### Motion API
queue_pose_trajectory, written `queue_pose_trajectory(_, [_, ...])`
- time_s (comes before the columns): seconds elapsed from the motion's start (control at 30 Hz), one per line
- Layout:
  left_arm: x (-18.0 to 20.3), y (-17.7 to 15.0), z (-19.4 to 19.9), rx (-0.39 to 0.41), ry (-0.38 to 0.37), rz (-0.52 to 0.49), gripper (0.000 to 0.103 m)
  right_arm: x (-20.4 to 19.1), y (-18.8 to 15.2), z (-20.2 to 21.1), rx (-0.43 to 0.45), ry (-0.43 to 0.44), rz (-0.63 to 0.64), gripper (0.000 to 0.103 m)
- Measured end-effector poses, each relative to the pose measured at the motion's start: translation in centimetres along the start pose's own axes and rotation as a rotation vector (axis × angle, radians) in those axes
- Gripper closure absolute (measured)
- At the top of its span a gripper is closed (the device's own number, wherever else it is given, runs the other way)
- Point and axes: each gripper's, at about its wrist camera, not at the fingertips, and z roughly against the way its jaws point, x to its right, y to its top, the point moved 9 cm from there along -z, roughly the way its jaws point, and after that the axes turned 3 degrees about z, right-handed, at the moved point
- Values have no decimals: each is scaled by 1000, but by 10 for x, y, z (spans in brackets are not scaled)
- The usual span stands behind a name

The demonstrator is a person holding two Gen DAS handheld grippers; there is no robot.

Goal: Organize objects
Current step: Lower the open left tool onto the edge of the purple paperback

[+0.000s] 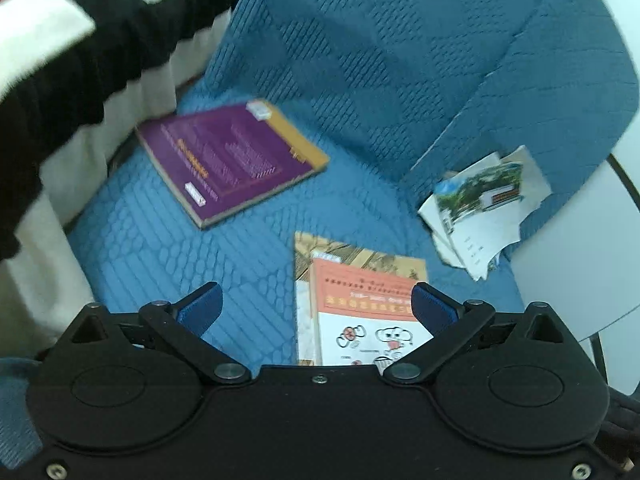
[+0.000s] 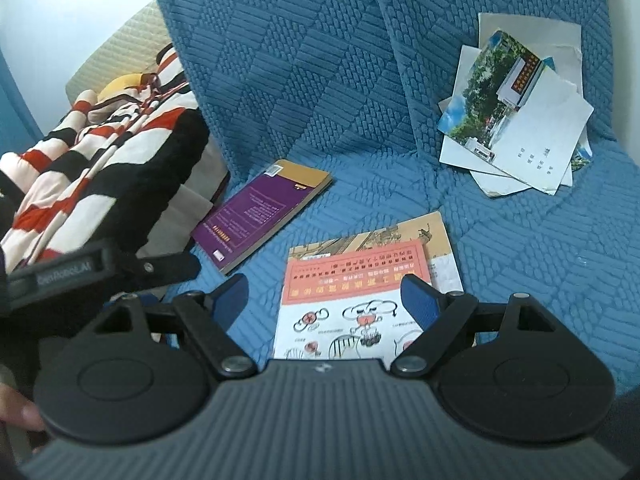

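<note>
On the blue seat [image 2: 360,184], purple book [image 2: 260,216] lies flat, long axis diagonal.

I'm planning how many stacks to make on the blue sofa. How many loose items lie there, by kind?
Books: 2, the purple book and the orange-banded book.
Loose paper piles: 1, the heap of photos and sheets; its sheets overlap too much to count.
Total: 3 groups. Both claws are open and hold nothing.
</note>
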Motion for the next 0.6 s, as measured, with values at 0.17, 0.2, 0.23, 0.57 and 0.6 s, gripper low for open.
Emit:
queue_pose_trajectory(0.17, [-18,12,-31,-21,42,17,5,5,9,-21,-19,-12,-6,18])
queue_pose_trajectory(0.2, [-21,15,-37,-24,50,23,7,5,10,-23,-21,-14,-7,18])
queue_pose_trajectory(0.23, [-24,18,-42,-28,59,25,9,6,12,-27,-24,-12,-9,18])
queue_pose_trajectory(0.57, [-53,47,-93,-73,119,79,36,10,29,-73,-53,-4,-12,18])
queue_pose_trajectory(0.6, [-56,50,-98,-79,122,91,38,10,31,-79,-53,2,-14,18])
